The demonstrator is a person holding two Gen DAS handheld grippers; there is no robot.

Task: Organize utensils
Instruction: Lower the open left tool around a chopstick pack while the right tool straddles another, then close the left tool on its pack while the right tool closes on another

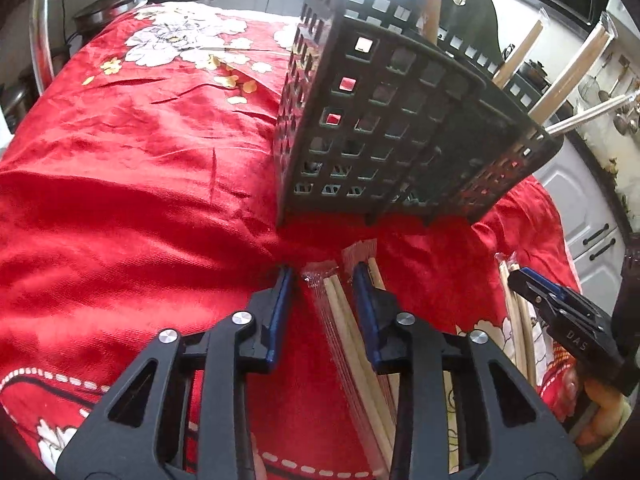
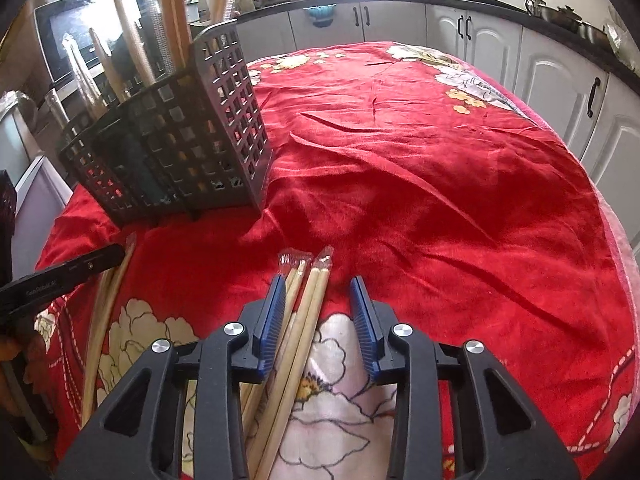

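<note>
A dark perforated utensil basket stands on the red flowered cloth, with several wrapped chopsticks and sticks upright in it. My left gripper is open and straddles a plastic-wrapped pair of chopsticks lying on the cloth. The pair lies close to the right pad, and a gap shows at the left pad. My right gripper is open over two wrapped pairs. These lie against its left pad, with a wide gap to the right pad.
In the right wrist view, the left gripper's black finger reaches in over its chopsticks. White cabinets and a dark counter ring the table. A microwave sits behind the basket. A metal pot stands past the cloth's far edge.
</note>
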